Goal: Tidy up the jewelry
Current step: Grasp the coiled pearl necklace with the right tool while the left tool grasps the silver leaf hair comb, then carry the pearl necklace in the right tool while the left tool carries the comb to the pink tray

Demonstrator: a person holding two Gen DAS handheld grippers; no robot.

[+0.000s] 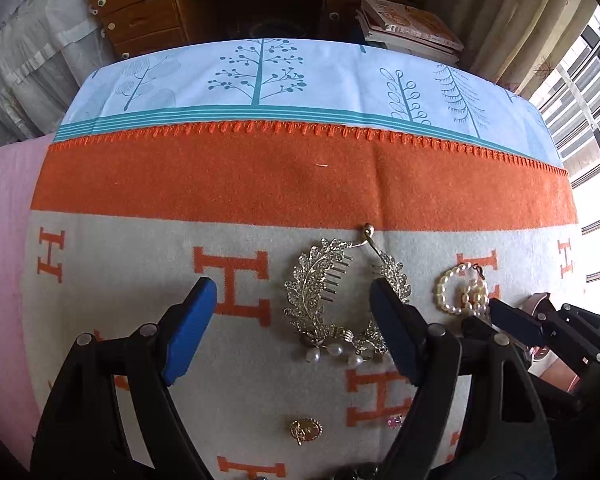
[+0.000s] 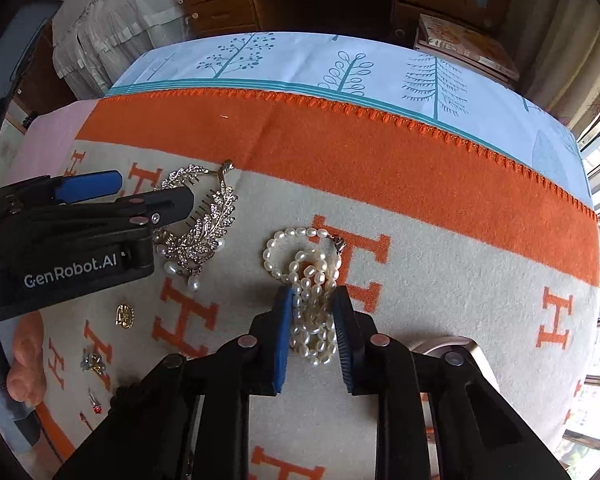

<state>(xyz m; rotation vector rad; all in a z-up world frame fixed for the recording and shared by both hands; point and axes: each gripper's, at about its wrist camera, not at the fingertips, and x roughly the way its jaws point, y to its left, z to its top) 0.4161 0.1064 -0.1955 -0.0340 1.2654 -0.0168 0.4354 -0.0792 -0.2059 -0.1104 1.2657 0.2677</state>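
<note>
Jewelry, unsorted, all loose on the blanket (image 2: 440,264): right tongs (image 2: 314,320) clamped on the pearls (image 2: 308,280); left tongs (image 1: 292,312) apart over the comb (image 1: 324,292); brooch (image 1: 306,431) near, untouched; sorting barely begun.

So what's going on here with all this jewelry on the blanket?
A person is sorting jewelry laid out on an orange-and-cream blanket, holding a gripping tool in each hand. The right tool has its blue pads on either side of a bunched pearl necklace, apparently gripping it. The left tool hangs open over a rhinestone leaf hair comb, not holding it. A small gold brooch and other little pieces lie nearby.
</note>
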